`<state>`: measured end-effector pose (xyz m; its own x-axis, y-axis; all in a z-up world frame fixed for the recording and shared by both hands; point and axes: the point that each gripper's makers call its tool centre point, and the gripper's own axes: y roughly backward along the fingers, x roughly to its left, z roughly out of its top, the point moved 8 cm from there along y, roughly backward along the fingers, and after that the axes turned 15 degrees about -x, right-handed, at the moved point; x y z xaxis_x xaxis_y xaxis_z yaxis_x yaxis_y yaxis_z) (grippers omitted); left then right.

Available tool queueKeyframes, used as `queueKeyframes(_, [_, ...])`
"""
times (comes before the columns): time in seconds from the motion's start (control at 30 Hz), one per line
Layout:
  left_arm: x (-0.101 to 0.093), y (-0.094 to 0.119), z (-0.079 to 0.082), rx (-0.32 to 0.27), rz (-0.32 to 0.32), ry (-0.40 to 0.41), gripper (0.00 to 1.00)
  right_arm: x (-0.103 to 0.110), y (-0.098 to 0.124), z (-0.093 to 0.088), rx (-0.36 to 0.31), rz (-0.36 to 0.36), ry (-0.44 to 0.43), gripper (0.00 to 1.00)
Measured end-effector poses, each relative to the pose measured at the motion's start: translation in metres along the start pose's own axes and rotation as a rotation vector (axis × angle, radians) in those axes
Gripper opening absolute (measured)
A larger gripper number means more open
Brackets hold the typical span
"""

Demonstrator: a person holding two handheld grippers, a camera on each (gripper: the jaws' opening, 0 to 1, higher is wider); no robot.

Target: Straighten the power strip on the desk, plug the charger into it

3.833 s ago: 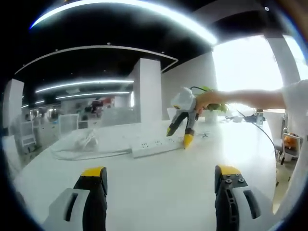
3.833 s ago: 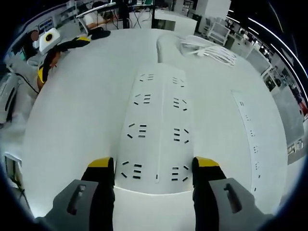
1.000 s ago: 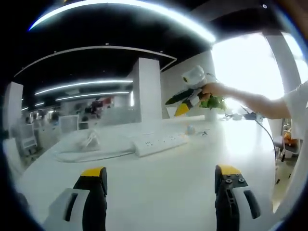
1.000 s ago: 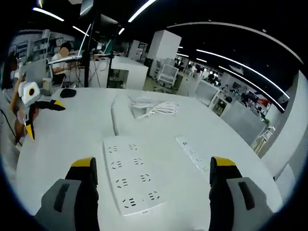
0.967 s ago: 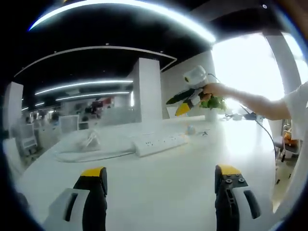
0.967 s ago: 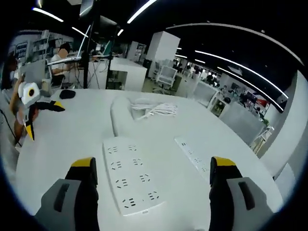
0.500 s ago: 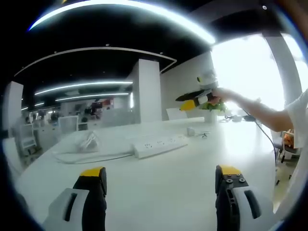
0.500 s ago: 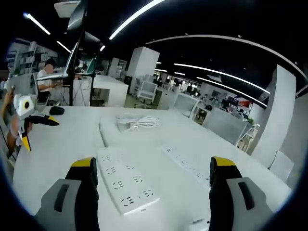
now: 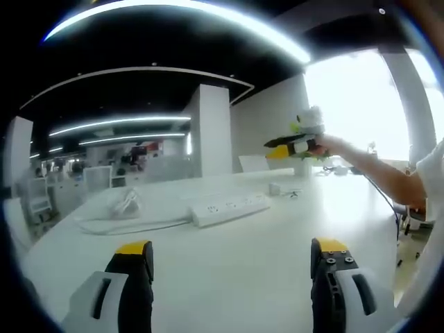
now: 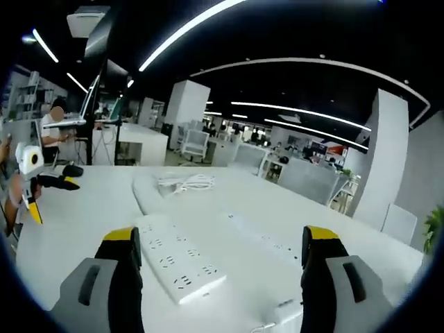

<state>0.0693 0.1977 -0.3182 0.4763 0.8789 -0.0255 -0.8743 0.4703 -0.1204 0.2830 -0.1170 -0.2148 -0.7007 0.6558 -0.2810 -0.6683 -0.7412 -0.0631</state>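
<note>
A wide white power strip lies flat on the white desk, just ahead of my right gripper, which is open and empty above it. A narrow second strip lies to its right. A small white charger with a thin cable sits near the bottom edge. In the left gripper view the power strip is across the desk, the charger beyond it. My left gripper stands open and empty low over the desk. The right gripper hangs in the air, held by a hand.
A coiled white cable lies behind the wide strip, also seen as the cable bundle. The left gripper shows at the desk's far left. A person sits at another desk behind. Bare desk surface spreads in front of the left gripper.
The right gripper rose off the wide power strip, moved right and levelled out, so its view now looks across the desk. The strip stays flat. The left gripper has not moved.
</note>
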Motion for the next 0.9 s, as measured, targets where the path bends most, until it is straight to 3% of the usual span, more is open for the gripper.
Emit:
queueKeyframes(0.6, [-0.004,-0.002,0.001,-0.004,-0.019,0.005,0.97,0.002,0.026,-0.015,-0.024,-0.124,-0.036,0.95])
queueKeyframes(0.9, [-0.007,-0.001,0.001,-0.008,-0.032,0.011,0.97,0.005,0.035,-0.023,-0.042,-0.227,-0.082,0.94])
